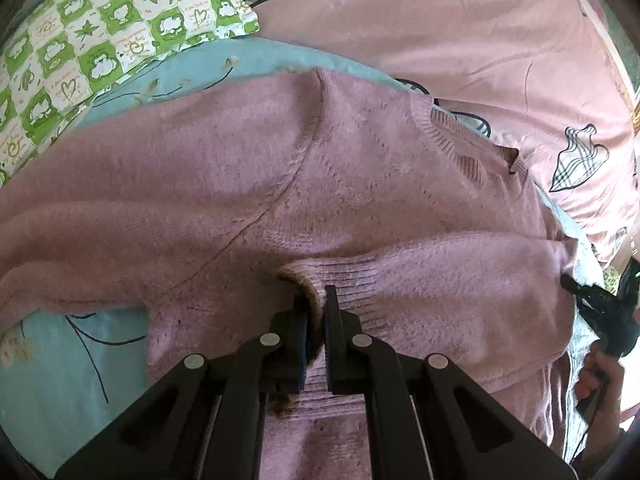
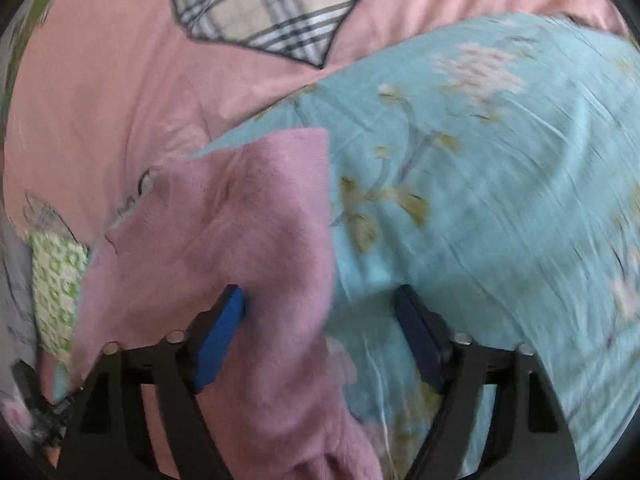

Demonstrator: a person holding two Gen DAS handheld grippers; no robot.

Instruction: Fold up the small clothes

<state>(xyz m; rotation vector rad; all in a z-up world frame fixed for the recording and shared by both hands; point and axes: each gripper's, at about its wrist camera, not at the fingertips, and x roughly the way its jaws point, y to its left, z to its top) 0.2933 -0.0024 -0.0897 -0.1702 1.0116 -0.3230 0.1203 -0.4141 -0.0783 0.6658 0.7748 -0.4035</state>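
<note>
The pink sweater (image 1: 280, 184) lies spread across a light blue flowered sheet (image 1: 72, 368), chest and ribbed collar (image 1: 464, 140) facing up, 1 sleeve (image 1: 460, 280) folded across the body with its ribbed cuff (image 1: 320, 276) pointing into the left wrist view. The left gripper (image 1: 316, 300) has that cuff: its 2 fingers are drawn almost together, pinching the cuff's edge between the pads, knit bunched in the narrow gap. Over at the far edge of that view the right gripper (image 1: 588, 300) shows as a dark shape beside the sweater's side, with a hand (image 1: 596, 372) gripping its handle. In the right wrist view the picture is smeared, but the jaws are plainly spread wide; the blue pad (image 2: 224, 332) of 1 finger presses against a fold of the sweater (image 2: 248, 240), and the other finger (image 2: 420, 336) stands well apart over the blue sheet (image 2: 500, 200), touching nothing that can be made out. So nothing is clamped on that side. Beyond the sheet lies a pink bedcover (image 1: 460, 32) printed with plaid shapes, and a green-and-white checked pillow (image 1: 100, 40) sits at the upper left corner, next to the blue sheet.
</note>
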